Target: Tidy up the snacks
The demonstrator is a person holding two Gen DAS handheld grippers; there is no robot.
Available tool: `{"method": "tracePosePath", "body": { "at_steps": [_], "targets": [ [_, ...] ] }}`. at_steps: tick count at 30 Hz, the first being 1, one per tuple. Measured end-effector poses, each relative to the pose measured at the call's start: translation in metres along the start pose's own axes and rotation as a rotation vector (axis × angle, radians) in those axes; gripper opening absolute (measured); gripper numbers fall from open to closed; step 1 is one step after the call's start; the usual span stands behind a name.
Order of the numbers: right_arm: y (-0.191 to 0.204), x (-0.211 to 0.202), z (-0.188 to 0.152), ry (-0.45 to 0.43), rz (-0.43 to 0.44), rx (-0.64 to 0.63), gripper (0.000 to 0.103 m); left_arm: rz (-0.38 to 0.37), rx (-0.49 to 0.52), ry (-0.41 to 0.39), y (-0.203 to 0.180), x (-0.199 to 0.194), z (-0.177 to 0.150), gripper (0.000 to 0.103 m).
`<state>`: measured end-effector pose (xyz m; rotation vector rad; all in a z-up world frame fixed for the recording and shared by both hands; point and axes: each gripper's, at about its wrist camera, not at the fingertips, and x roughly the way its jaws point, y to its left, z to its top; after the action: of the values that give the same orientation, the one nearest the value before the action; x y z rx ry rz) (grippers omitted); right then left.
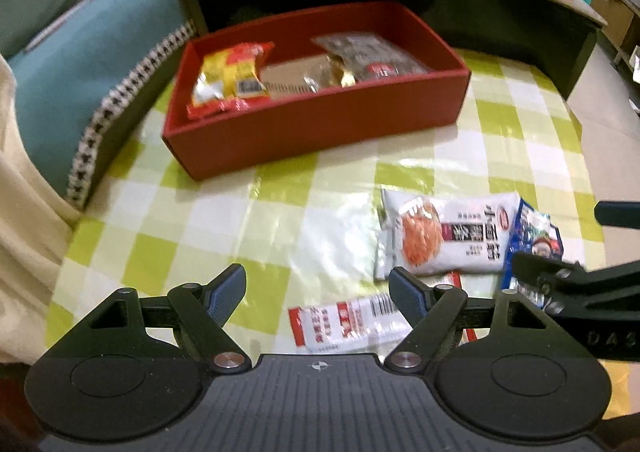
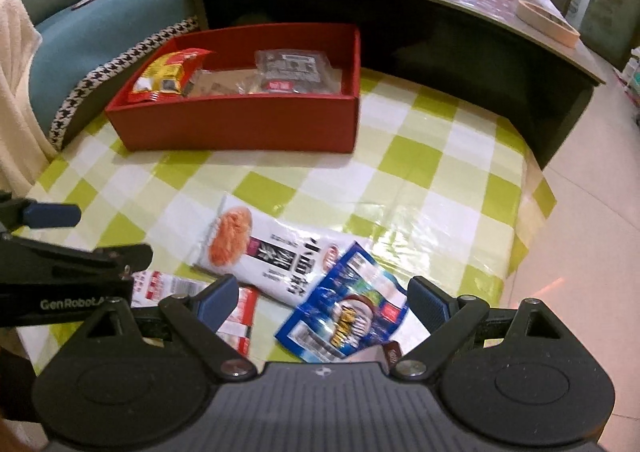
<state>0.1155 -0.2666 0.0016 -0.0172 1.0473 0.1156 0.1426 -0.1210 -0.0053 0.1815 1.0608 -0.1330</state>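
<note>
Hovering wide-jawed over the checked counter (image 1: 280, 212): left hand-held gripper (image 1: 318, 294) empty above a red-and-white packet (image 1: 344, 326), right hand-held gripper (image 2: 322, 302) empty above a blue packet (image 2: 348, 316), white noodle packet (image 2: 264, 252) just beyond, red box (image 2: 240, 124) farther back holding snacks.

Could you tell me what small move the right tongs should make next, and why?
Probably lower the right tongs onto the blue packet and close. The jaws stand open, astride it and not gripping, and it lies uppermost on the checked cloth, overlapping the white packet, outside the red box.
</note>
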Motion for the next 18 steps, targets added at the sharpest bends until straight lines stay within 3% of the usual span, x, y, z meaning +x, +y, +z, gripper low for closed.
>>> {"method": "tracePosePath", "body": {
  "at_steps": [5, 10, 15, 18],
  "targets": [
    [-0.015, -0.004, -0.002, -0.005, 0.0, 0.035, 0.097, -0.07, 0.027, 0.05, -0.008, 0.01, -0.006, 0.084],
    [-0.025, -0.006, -0.008, -0.002, 0.019, 0.056, 0.097, -0.207, 0.218, 0.071, -0.023, 0.021, -0.008, 0.084],
    [-0.032, -0.002, -0.013, 0.021, 0.033, 0.077, 0.097, -0.254, 0.452, 0.082, -0.035, 0.033, -0.013, 0.084],
    [-0.032, 0.006, -0.014, 0.053, 0.031, 0.072, 0.097, -0.304, 0.499, 0.104, -0.039, 0.043, -0.014, 0.084]
  ]
}}
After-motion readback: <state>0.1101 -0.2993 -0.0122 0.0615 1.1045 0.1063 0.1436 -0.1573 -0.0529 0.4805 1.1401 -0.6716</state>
